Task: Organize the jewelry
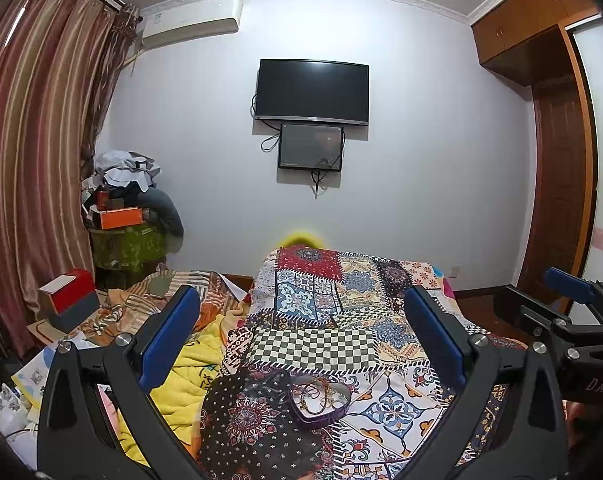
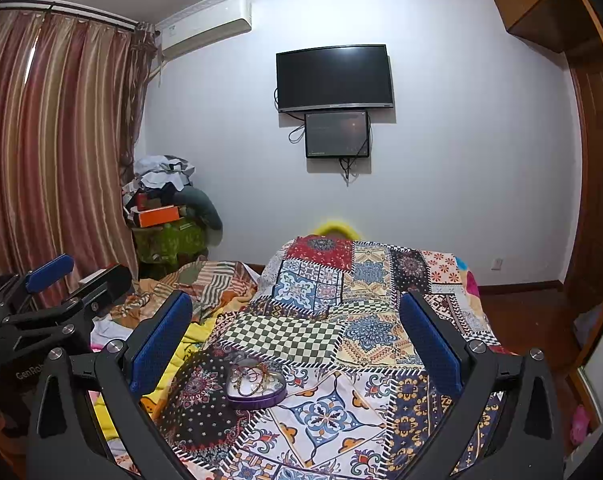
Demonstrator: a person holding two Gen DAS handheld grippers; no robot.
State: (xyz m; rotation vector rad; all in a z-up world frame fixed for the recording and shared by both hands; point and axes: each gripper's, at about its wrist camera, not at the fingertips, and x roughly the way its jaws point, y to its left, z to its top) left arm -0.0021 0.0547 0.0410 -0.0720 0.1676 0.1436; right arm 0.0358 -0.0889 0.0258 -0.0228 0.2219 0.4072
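I hold both tools raised above the bed, looking down its length toward the wall with the television (image 1: 312, 92). My left gripper (image 1: 301, 340) has its blue-padded fingers spread wide with nothing between them, and my right gripper (image 2: 297, 340) is just as wide and just as empty. The jewelry sits in a heart-shaped tin (image 1: 319, 400) on the patchwork quilt (image 1: 385, 408), lid off, with a tangle of gold and reddish chains piled inside; I cannot pick single pieces out of the heap. From my left tool the tin lies ahead and below, close to the midline between the fingers, point of the heart toward me. From my right tool the same tin (image 2: 256, 384) lies ahead, below and off toward the left finger, so that tool would have to swing inward to reach it. By that I judge the left the better lined up, though both look about equally near. The chains already lie in the tin, which would fit a heap waiting to be sorted or pieces gathered in; these views do not settle which.
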